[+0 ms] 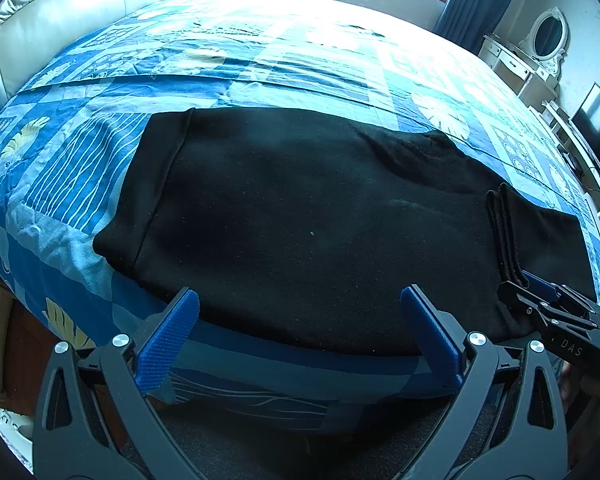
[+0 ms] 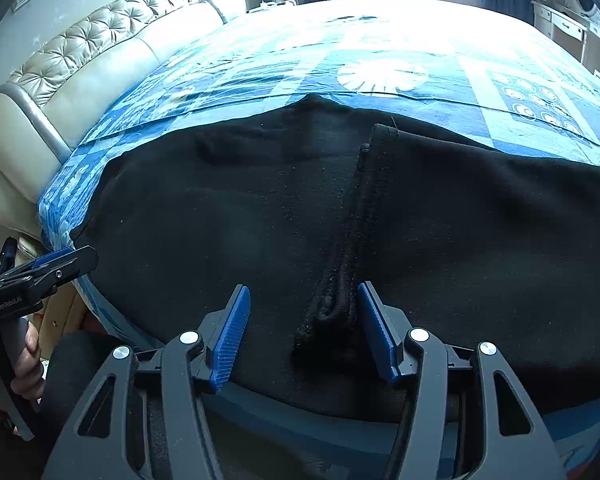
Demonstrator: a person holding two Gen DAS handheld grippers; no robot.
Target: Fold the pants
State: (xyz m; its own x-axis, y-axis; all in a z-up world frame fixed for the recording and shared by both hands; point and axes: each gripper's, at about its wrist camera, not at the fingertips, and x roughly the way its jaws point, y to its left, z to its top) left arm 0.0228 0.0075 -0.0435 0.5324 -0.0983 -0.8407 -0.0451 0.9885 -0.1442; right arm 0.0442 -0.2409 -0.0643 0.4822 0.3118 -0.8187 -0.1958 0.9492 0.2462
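Black pants [image 1: 300,220] lie flat on the bed near its front edge, with a hemmed end at the left. A folded-over part with thick cuffs [image 1: 504,236] rests on the right portion; it shows in the right wrist view [image 2: 352,240]. My left gripper [image 1: 300,300] is open and empty, at the pants' near edge. My right gripper [image 2: 304,300] is open, its fingers either side of the cuffs' near end. Each gripper also shows in the other's view: right [image 1: 540,292], left [image 2: 66,258].
The bed has a blue patterned sheet [image 1: 100,168] and a padded beige headboard [image 2: 100,52] at the left. A white dresser with an oval mirror [image 1: 540,48] and a dark TV [image 1: 596,120] stand at the right. Windows with blue curtains are at the back.
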